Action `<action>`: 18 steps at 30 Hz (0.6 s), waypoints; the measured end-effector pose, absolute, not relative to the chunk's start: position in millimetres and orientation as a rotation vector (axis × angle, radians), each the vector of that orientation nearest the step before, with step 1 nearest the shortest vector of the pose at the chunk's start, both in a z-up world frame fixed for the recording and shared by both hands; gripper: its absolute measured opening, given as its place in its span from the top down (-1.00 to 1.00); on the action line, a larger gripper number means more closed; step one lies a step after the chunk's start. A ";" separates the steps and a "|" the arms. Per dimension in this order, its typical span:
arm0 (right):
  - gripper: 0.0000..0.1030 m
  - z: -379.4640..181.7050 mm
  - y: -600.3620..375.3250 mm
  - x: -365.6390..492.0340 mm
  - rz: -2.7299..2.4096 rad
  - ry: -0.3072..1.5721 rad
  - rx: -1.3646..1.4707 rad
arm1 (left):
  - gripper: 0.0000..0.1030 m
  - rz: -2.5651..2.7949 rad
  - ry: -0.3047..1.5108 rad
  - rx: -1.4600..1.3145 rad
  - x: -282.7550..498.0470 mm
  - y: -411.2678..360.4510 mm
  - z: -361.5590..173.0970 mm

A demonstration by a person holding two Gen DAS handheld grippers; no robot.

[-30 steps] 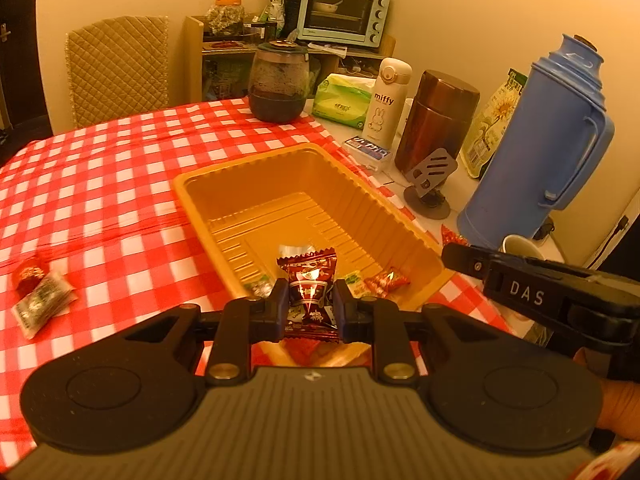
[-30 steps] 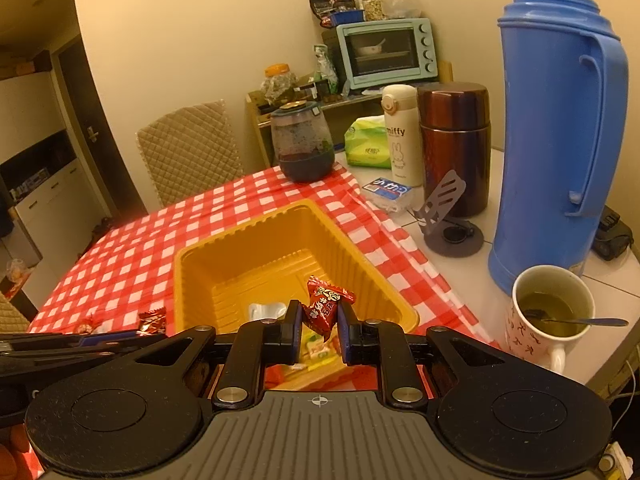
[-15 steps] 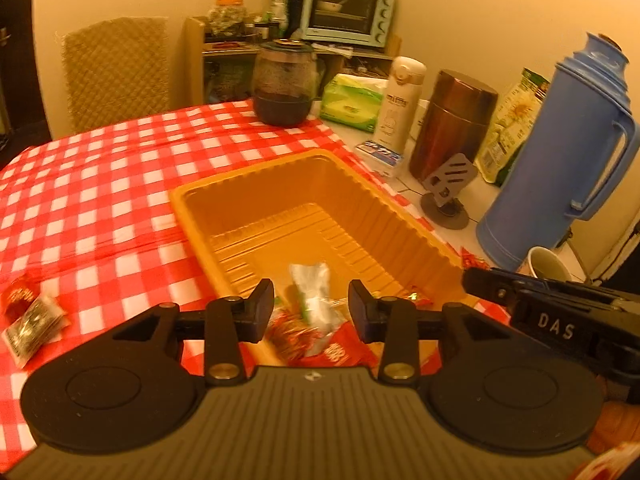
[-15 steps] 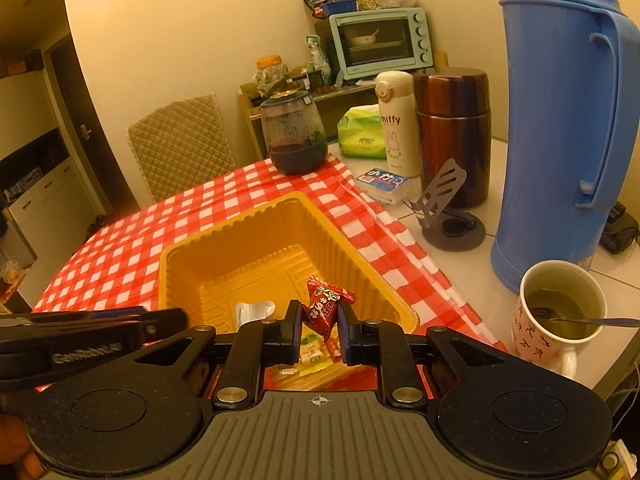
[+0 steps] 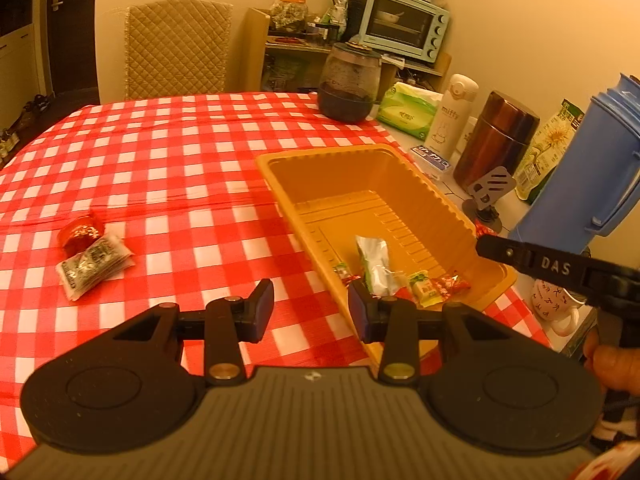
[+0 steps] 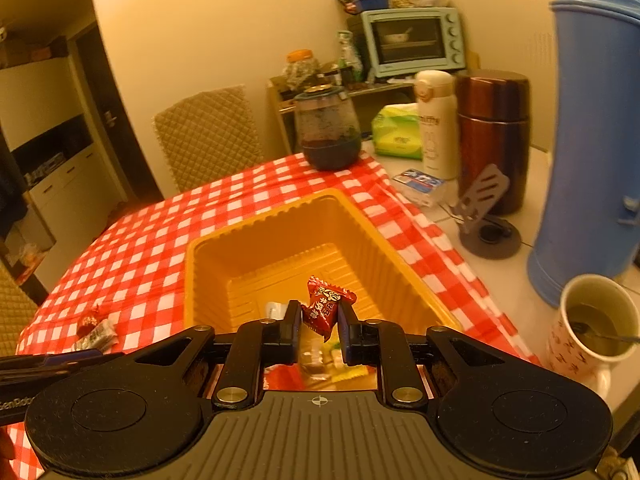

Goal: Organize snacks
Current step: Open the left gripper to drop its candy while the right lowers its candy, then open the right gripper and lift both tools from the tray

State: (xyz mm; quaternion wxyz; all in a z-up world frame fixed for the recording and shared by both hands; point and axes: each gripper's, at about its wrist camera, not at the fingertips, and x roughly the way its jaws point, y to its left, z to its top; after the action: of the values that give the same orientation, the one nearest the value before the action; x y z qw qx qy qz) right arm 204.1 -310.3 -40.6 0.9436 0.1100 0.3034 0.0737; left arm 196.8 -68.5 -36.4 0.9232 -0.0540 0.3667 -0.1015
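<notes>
I am looking across the table [image 5: 168, 152], which is wearing a red-and-white checked cloth; on my left side it is lying wide and mostly bare, giving me plenty of room to sweep a gripper, while its right edge is giving way to a white counter crowded with tall things. The blue thermos [image 6: 596, 140] is standing tallest there, close beside the tray's right flank, with the brown flask [image 6: 494, 136] and the white miffy bottle [image 6: 436, 120] behind it and a mug [image 6: 592, 320] with a spoon near the front corner.

The yellow tray [image 5: 344, 168] is sitting on the cloth near that right edge, its ribbed walls upright and its far half showing bare floor. The snacks already in it are gathering at the near end: a silver packet [image 5: 374, 264], a green-and-white sweet [image 5: 424, 286] and a small red candy [image 5: 452, 282] beside it.

My left gripper [image 5: 311, 308] is standing released with nothing between its fingers, hanging over the cloth just off the tray's near left rim, the right finger overlapping that rim. My right gripper [image 6: 319, 324] is clamping a red candy wrapper [image 6: 326, 306], held above the tray's near end.

Out on the open cloth to the left, a silver-green packet [image 5: 94, 262] is lying touching a small red sweet [image 5: 80, 230], well apart from the tray.
</notes>
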 end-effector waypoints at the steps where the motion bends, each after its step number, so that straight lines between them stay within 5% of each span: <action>1: 0.62 -40.8 -308.6 206.4 0.164 0.620 0.216 | 0.29 -0.204 0.752 -0.112 196.1 -67.9 -36.6; 5: 0.00 -38.4 -310.0 205.9 0.175 0.609 0.232 | 0.28 -0.190 0.756 -0.103 189.7 -62.3 -36.5; 18: -0.02 -30.3 -306.7 151.7 0.118 0.652 0.286 | 0.17 -0.157 0.755 -0.100 150.0 -38.4 -26.9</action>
State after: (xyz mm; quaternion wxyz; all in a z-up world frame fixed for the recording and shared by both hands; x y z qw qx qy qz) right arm 151.7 -306.7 -30.3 0.9355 0.1398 0.3192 0.0579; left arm 150.0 -38.4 -26.9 0.9254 -0.0489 0.3679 -0.0767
